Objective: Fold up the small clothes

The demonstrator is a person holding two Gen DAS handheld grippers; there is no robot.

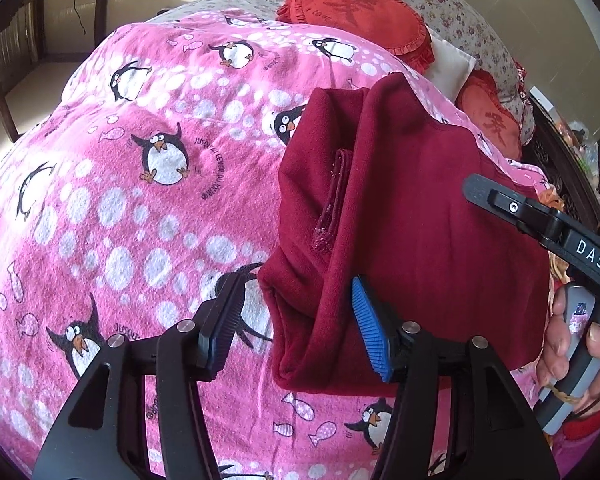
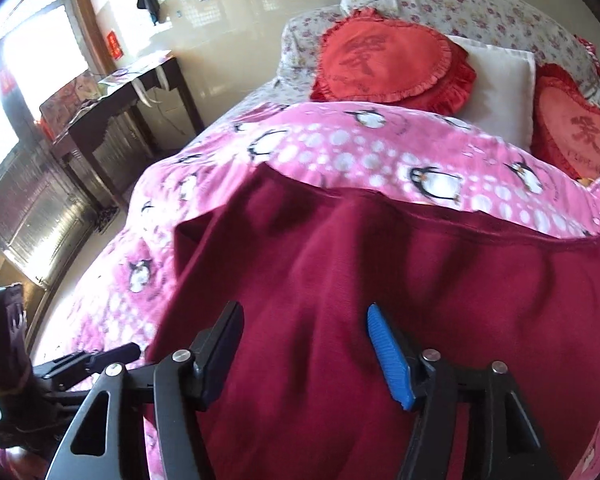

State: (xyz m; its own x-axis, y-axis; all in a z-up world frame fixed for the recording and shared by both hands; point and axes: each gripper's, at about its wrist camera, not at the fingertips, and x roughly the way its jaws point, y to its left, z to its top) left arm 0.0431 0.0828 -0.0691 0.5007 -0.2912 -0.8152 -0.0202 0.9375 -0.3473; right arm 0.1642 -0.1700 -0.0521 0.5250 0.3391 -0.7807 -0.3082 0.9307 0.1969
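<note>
The left claw (image 1: 294,322) was released, its fingers apart over the garment's (image 1: 400,200) near left corner; the blue pad (image 1: 370,334) lay against the cloth's folded edge and the black pad (image 1: 220,336) stood clear over the blanket (image 1: 120,184). Nothing was pinched between them. The right claw (image 2: 304,354) was also released, both pads spread above the dark red cloth (image 2: 380,280) and not gripping it. In the left wrist view a hand (image 1: 572,340) held the other gripper's handle at the right edge.

The garment lay on the pink penguin blanket on the bed, partly folded, one side turned over the middle in a long ridge, with a seam strip (image 1: 334,196) showing beside it. Its far hem ran straight across the blanket.

Beyond it lay two red heart cushions (image 2: 392,60) and a white pillow (image 2: 500,88) against floral bedding (image 2: 460,4). A dark desk (image 2: 120,104) stood by the wall at left.
</note>
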